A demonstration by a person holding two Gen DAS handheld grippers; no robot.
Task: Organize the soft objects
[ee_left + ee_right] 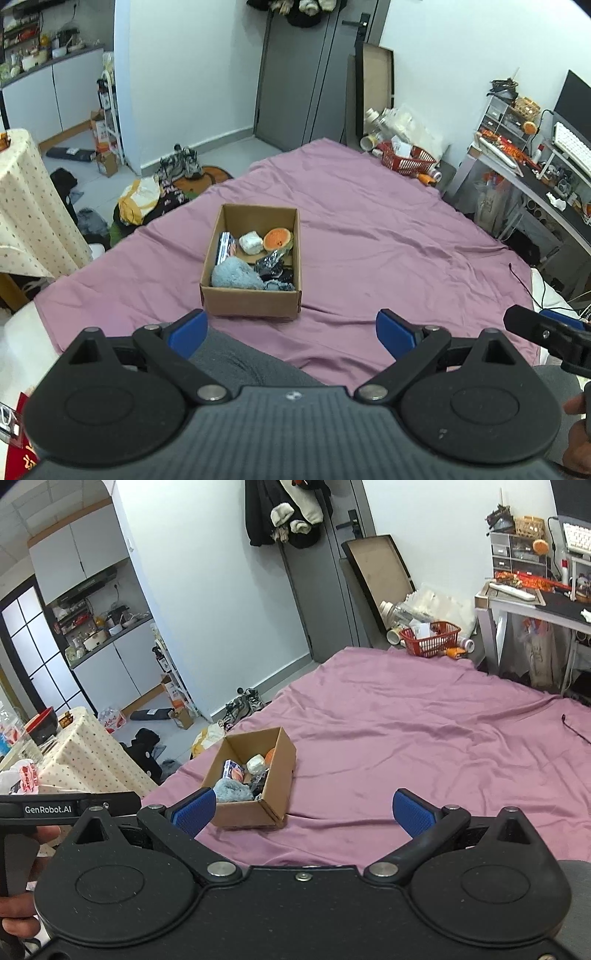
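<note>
Task near completion: soft items lay gathered in the cardboard box [255, 258] on the purple bedsheet [388, 240], no others on it; left tongs [291, 330] and right tongs [303, 812] spread, empty.

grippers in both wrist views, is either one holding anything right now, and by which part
Nothing is held. The left gripper and right gripper are both open and empty above the purple bedsheet; the soft items lie in the brown cardboard box.
</note>
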